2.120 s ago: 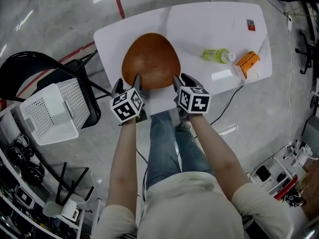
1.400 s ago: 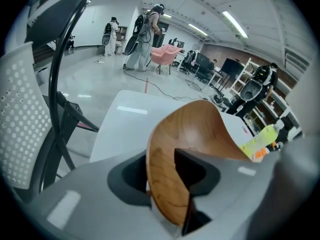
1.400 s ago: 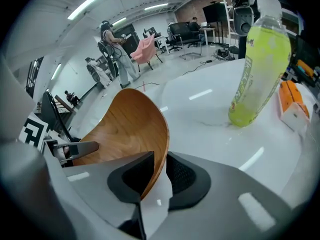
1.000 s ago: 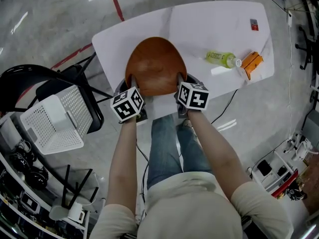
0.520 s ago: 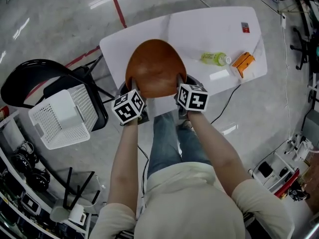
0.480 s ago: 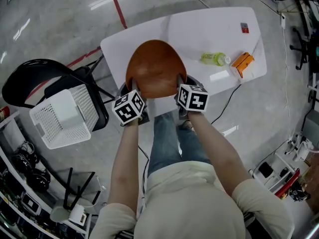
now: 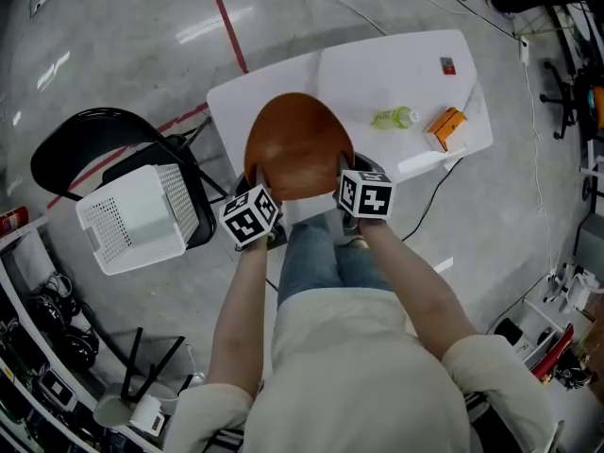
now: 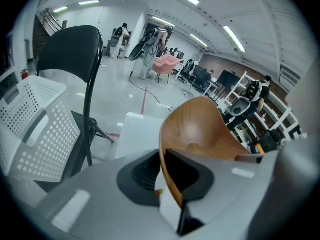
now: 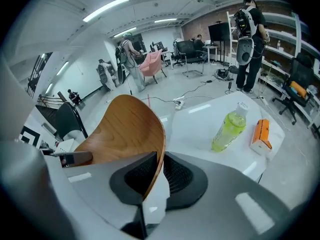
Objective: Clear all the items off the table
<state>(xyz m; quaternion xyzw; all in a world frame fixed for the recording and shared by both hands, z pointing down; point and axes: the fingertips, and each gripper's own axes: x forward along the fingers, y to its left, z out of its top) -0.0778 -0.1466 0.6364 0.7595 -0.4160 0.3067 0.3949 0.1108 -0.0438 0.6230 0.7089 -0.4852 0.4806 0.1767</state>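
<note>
Sitting at 9 o'clock from the person's hands in the head view, a white perforated basket [image 7: 142,217] rests on the seat of a black folding chair [image 7: 85,149]. A red tape line [image 7: 226,22] runs across the grey floor toward 12 o'clock.

The left gripper [image 8: 162,176] is clamped on the left rim of a curved oval wooden tray [image 7: 297,144], with the thin wooden edge pinched between its two dark pads. The tray hangs between the two grippers in front of the person, over the near edge of the white table [image 7: 377,64], its hollow facing up. The right gripper [image 9: 161,176] bites the tray's right rim in the same way, one pad inside the curve and one outside.

On the tabletop at about 3 o'clock from the tray, a bottle of yellow-green drink [image 7: 394,118] lies on its side. An orange carton [image 7: 444,126] sits near it, farther right and apart from it. At 2 o'clock, near the table's far right corner, lies a small red and grey card [image 7: 447,65].
</note>
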